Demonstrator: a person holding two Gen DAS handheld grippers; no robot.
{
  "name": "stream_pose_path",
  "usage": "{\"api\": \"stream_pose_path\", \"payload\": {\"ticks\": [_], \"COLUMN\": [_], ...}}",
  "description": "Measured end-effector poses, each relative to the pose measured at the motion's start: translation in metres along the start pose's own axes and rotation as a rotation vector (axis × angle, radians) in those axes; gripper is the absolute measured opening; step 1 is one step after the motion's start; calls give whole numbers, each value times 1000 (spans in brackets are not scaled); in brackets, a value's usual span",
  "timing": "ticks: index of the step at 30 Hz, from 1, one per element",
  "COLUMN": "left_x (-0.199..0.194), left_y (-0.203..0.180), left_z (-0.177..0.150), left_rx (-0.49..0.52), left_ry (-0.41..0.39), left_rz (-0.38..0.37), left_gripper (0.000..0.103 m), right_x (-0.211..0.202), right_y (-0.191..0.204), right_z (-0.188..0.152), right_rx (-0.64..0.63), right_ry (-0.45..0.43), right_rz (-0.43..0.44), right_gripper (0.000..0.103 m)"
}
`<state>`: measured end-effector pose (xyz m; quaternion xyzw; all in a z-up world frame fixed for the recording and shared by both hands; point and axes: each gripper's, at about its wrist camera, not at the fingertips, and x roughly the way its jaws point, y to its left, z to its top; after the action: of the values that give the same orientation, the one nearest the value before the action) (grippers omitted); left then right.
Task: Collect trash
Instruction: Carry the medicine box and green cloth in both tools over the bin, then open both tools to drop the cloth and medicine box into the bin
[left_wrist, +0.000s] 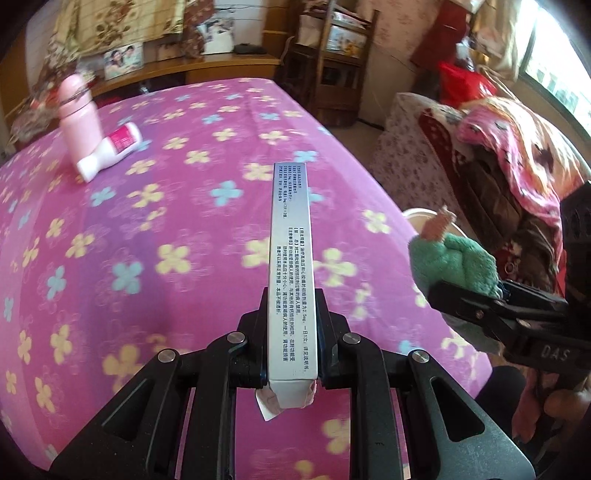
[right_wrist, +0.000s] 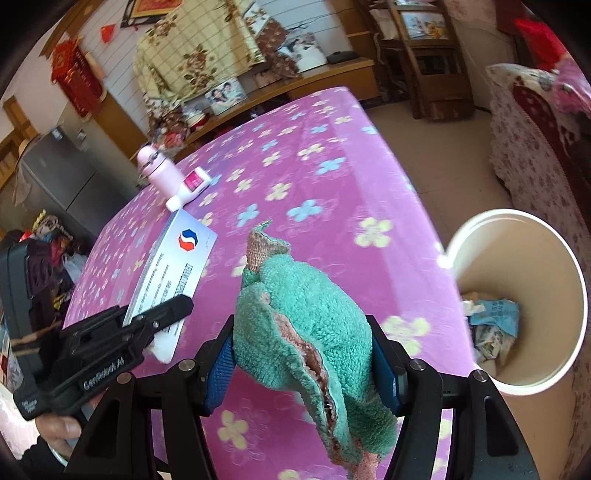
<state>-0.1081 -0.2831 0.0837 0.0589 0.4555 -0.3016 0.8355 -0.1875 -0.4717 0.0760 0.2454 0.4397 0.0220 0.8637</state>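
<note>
My left gripper (left_wrist: 291, 332) is shut on a flat silver medicine box (left_wrist: 291, 258), held edge-up above the pink flowered table cover (left_wrist: 147, 221). The box also shows in the right wrist view (right_wrist: 173, 273), with the left gripper (right_wrist: 162, 314) around it. My right gripper (right_wrist: 303, 354) is shut on a green fluffy cloth (right_wrist: 306, 325), also visible in the left wrist view (left_wrist: 458, 262). A white bin (right_wrist: 517, 302) with crumpled paper trash inside stands off the table's right edge.
A pink bottle (left_wrist: 77, 122) stands at the far left of the table with a white bottle (left_wrist: 110, 151) lying against it. A sofa with blankets (left_wrist: 498, 166) is at the right. Wooden shelves (left_wrist: 332, 55) stand behind the table.
</note>
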Motion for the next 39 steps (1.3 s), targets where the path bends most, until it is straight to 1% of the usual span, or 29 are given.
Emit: {"api": "stream_pose_path", "payload": {"ticks": [12, 21, 28, 33, 35, 37, 39], "left_x": [28, 60, 89, 111, 118, 123, 127], "left_y": [-81, -129, -168, -186, -194, -199, -204], "left_z": [7, 15, 24, 30, 33, 37, 39], "left_rx": [108, 151, 179, 167, 168, 169, 178], "left_ry": [32, 80, 116, 150, 157, 153, 152], "left_rz": [-44, -91, -131, -168, -177, -178, -178], "left_gripper": [16, 16, 16, 16, 16, 18, 18], "right_x": [-28, -40, -38, -33, -30, -27, -28], "right_y": [-67, -125, -166, -193, -202, -210, -219], "right_z": [-4, -4, -3, 2, 4, 6, 7], "right_rx": [104, 194, 266, 317, 343, 372, 401], "right_ry": [-36, -56, -60, -64, -61, -60, -72], "right_rz": [-64, -124, -160, -177, -183, -183, -171], "right_gripper": [63, 63, 63, 63, 64, 68, 69]}}
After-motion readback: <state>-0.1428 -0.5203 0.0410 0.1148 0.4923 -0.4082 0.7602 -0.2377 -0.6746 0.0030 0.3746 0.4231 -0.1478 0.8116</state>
